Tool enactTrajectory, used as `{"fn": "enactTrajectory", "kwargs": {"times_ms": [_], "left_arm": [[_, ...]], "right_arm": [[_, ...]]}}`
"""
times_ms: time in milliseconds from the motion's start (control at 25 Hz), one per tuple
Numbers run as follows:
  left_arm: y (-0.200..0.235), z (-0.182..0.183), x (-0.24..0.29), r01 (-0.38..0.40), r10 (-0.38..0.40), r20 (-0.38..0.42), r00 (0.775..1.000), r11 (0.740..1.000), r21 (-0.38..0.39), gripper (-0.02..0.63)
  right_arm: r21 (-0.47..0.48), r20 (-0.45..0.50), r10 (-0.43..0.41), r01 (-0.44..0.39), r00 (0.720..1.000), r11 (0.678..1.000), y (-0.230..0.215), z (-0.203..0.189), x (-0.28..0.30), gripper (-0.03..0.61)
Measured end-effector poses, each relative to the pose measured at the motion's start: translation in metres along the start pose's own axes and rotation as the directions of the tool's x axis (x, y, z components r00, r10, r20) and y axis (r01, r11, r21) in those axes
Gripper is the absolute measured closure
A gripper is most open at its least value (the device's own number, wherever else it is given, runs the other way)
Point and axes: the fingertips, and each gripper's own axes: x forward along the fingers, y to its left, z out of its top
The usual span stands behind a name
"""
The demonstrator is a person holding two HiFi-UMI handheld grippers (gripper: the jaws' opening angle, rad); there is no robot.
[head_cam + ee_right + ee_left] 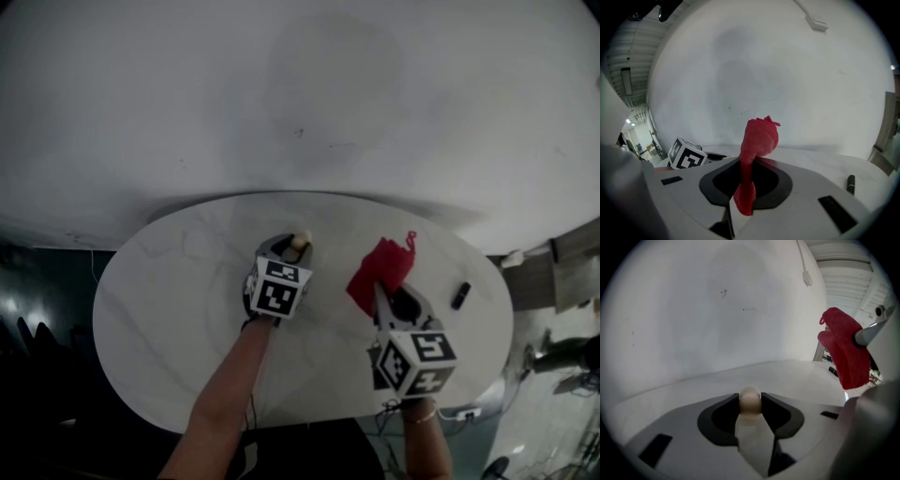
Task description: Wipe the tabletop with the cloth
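Note:
A red cloth [382, 270] hangs bunched from my right gripper [377, 284], lifted above the white oval tabletop [178, 319]. In the right gripper view the red cloth [753, 154] is pinched between the jaws, its end dangling below them. My left gripper [298, 246] sits left of the cloth, over the table's middle. Its jaws are closed on a small cream ball [750, 401], which also shows at its tip in the head view as the cream ball [301, 239]. The left gripper view catches the red cloth [846, 348] at the right.
A small black object [460, 295] lies on the table near its right edge, also seen as the black object [851, 183] in the right gripper view. A pale curved wall [300, 103] rises behind the table. Dark floor lies left, and clutter lies beyond the right edge.

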Motion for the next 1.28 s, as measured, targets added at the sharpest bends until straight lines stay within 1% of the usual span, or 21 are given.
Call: {"fn": "enactTrajectory", "kwargs": {"times_ms": [120, 280, 360, 560, 680, 800, 880, 1040, 1160, 1280], "left_arm": [[-0.001, -0.001, 0.001, 0.006, -0.006, -0.002, 1.000, 1.000, 0.000, 0.473], [-0.004, -0.001, 0.000, 0.025, -0.025, -0.001, 1.000, 1.000, -0.010, 0.427], [-0.005, -0.001, -0.003, 0.022, -0.022, 0.003, 1.000, 1.000, -0.005, 0.410], [-0.001, 0.013, -0.024, -0.034, 0.034, 0.047, 0.998, 0.999, 0.002, 0.411], [-0.005, 0.021, -0.043, -0.037, 0.038, 0.086, 0.996, 0.999, -0.013, 0.414], [-0.008, 0.027, -0.064, -0.053, 0.057, 0.126, 0.990, 0.998, -0.031, 0.442], [-0.009, 0.029, -0.078, -0.071, 0.075, 0.146, 0.986, 0.997, -0.034, 0.479], [-0.010, 0.031, -0.102, -0.098, 0.107, 0.174, 0.979, 0.993, -0.057, 0.534], [-0.019, 0.029, -0.120, -0.108, 0.120, 0.190, 0.974, 0.991, -0.075, 0.573], [-0.031, 0.026, -0.137, -0.108, 0.123, 0.209, 0.970, 0.991, -0.082, 0.593]], "right_arm": [[0.009, -0.003, 0.003, -0.003, 1.000, 1.000, 0.001, -0.001, 0.001, 0.529], [0.011, -0.006, 0.013, -0.013, 1.000, 1.000, 0.002, -0.003, -0.001, 0.529], [0.017, -0.005, 0.016, -0.016, 1.000, 1.000, 0.002, -0.003, -0.004, 0.529], [0.015, 0.001, 0.035, -0.035, 0.999, 0.999, 0.003, -0.003, -0.005, 0.529], [0.015, 0.009, 0.046, -0.046, 0.999, 0.999, 0.005, -0.004, -0.012, 0.529], [0.013, 0.022, 0.061, -0.061, 0.998, 0.998, 0.009, -0.003, -0.019, 0.529], [0.004, 0.029, 0.075, -0.075, 0.997, 0.997, 0.011, -0.001, -0.024, 0.529], [-0.024, 0.050, 0.105, -0.104, 0.993, 0.994, 0.017, 0.004, -0.029, 0.529], [-0.031, 0.056, 0.118, -0.116, 0.991, 0.993, 0.017, 0.001, -0.037, 0.529], [-0.035, 0.061, 0.128, -0.126, 0.990, 0.991, 0.016, -0.002, -0.045, 0.529]]}}
